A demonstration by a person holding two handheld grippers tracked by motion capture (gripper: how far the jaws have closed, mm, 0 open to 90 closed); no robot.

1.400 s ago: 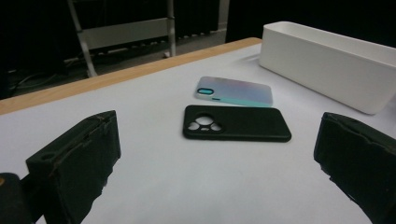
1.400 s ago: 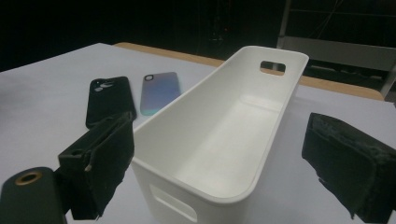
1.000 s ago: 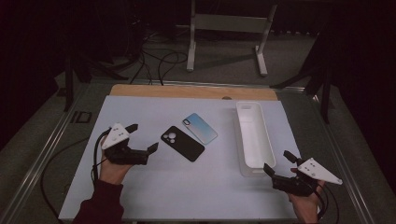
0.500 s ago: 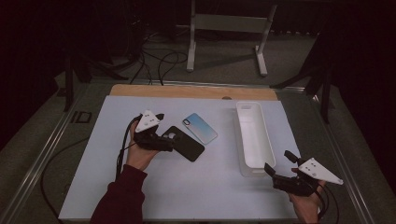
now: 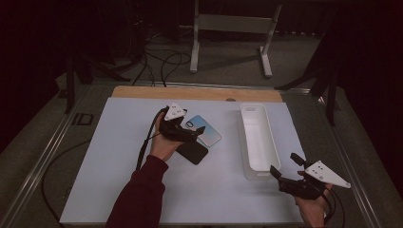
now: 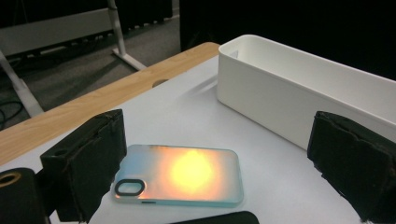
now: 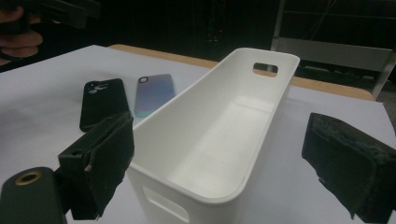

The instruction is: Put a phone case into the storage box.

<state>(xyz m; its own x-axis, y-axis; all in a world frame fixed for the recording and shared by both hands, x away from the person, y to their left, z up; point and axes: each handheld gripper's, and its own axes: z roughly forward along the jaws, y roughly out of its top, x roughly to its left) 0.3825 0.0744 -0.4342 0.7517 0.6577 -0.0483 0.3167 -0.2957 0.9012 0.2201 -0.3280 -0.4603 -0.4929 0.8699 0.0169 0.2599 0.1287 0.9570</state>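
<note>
Two phone cases lie mid-table: a light blue one (image 5: 208, 134) and a black one (image 5: 192, 152) just nearer to me. My left gripper (image 5: 196, 133) hovers over them, open. In the left gripper view the light blue case (image 6: 182, 175) lies flat between and beyond the open pads (image 6: 88, 158), with a bright glare on it and the black case's edge (image 6: 219, 218) at the bottom. My right gripper (image 5: 285, 165) is open at the near end of a white bin (image 5: 260, 164). The right gripper view looks into the empty bin (image 7: 219, 140), with both cases (image 7: 102, 102) to its left.
The long white bin (image 6: 289, 88) stands lengthwise right of the cases. A wooden strip (image 5: 195, 92) runs along the table's far edge, with a metal stand (image 5: 230, 28) and cables on the floor behind. The left gripper's cable (image 5: 142, 147) trails along the sleeve.
My left gripper has moved right and forward from the table's left side to above the phone cases. The right gripper has stayed in place.
</note>
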